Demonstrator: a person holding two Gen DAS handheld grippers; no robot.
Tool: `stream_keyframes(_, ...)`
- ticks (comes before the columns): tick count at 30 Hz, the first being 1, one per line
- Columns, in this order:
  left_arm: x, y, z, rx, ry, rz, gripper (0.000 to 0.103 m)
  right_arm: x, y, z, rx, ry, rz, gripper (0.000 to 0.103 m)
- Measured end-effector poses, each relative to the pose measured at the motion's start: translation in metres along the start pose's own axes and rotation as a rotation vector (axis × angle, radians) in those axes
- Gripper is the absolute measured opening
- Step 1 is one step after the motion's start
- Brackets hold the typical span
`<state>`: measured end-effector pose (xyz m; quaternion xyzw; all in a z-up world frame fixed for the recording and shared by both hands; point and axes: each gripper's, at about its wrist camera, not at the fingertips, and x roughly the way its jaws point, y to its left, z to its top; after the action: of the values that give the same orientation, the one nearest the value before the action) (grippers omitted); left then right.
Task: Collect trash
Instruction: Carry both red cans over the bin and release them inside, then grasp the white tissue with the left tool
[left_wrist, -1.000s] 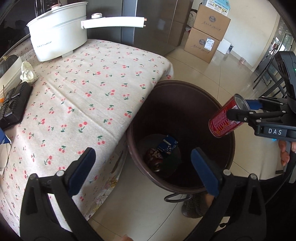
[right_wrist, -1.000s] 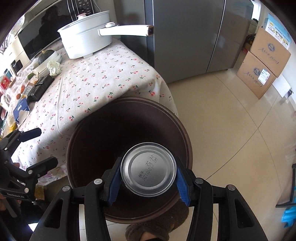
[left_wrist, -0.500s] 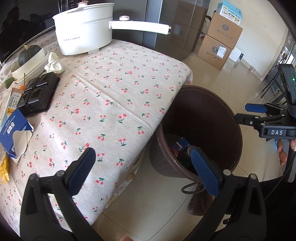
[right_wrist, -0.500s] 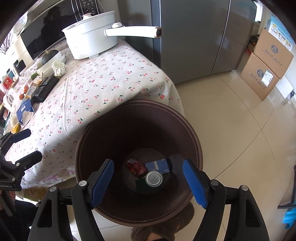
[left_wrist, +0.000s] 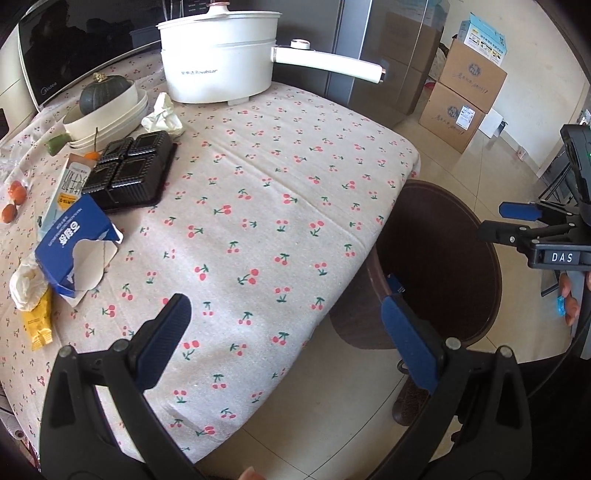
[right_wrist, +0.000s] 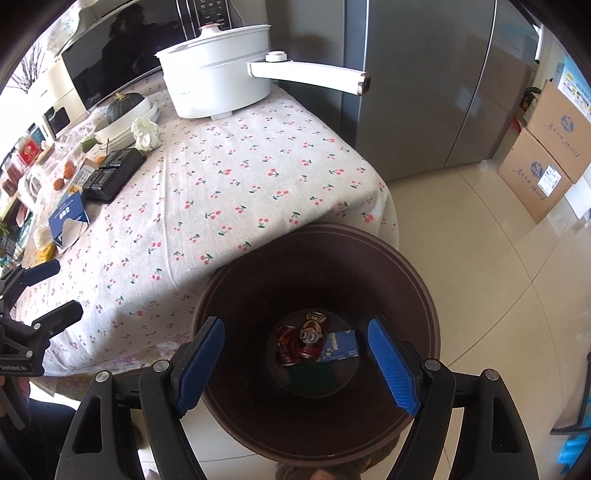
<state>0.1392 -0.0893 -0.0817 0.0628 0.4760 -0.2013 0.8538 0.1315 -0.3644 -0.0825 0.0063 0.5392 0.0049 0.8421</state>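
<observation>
**Readable markings**

"DAS" stands in white letters on the black body of the right tongs (left_wrist: 517, 221). "Midea" is printed on the microwave (left_wrist: 48, 87) at its lower front edge. The white pot (left_wrist: 218, 55) carries small grey lettering ending in "Royalstar". Print on the blue carton (left_wrist: 74, 243) and cardboard boxes (left_wrist: 469, 92) is not legible.

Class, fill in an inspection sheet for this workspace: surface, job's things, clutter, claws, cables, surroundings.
Surface: cherry-print tablecloth covers the table.
Job's things: brown bin on the floor at the table's corner, holding a red can and a blue carton; torn blue box, crumpled tissue and black tray on the table.
Clutter: white pot, squash in bowls.
Claws: left claw open, empty; right claw open above the bin, jaws just widened, nothing between.
Cables: nothing seen.
Surroundings: cardboard boxes, fridge.
</observation>
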Motion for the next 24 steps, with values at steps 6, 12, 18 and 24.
stream_keyframes(6, -0.012, 0.045, 0.0, -0.068, -0.006, 0.057, 0.102, 0.002, 0.029, 0.017, -0.039, -0.007, 0.019, 0.084)
stream_keyframes(12, -0.029, 0.109, -0.002, -0.177, -0.032, 0.166, 0.102, 0.007, 0.068, 0.037, -0.096, -0.01, 0.044, 0.084)
stream_keyframes(18, -0.047, 0.189, -0.004, -0.358, -0.073, 0.22, 0.102, 0.014, 0.108, 0.06, -0.143, -0.018, 0.083, 0.084)
stream_keyframes(24, -0.042, 0.246, -0.01, -0.503, -0.087, 0.183, 0.099, 0.027, 0.151, 0.076, -0.188, -0.01, 0.115, 0.085)
